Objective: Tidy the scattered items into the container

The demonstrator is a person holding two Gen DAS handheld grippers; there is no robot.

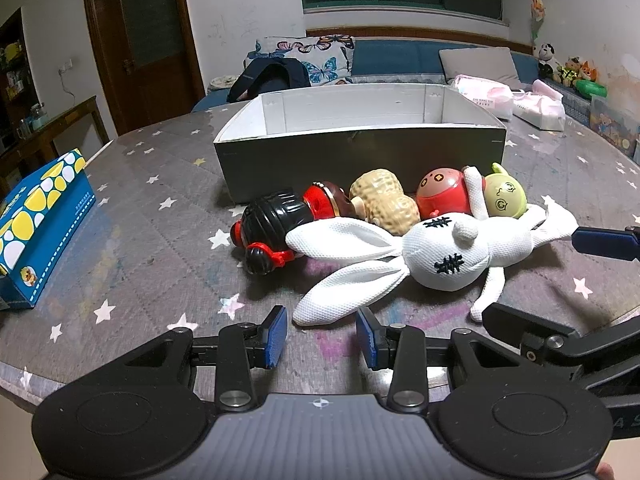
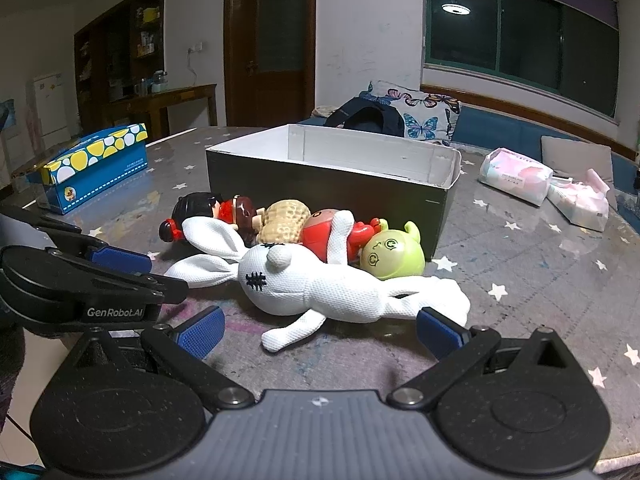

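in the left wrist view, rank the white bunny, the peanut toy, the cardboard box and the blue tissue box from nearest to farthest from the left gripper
From the left gripper, jaws open:
1. White bunny, straight ahead, one ear tip reaching between the fingers.
2. Peanut toy, behind the bunny, against the box.
3. Cardboard box, behind the toys, and the blue tissue box, off to the left edge: too close to call.

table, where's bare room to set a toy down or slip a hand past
Bare tablecloth lies between the blue tissue box and the black-haired doll, and to the right of the box before the pink tissue packs. It is crowded along the box's front wall, where the white rabbit lies against the toys.
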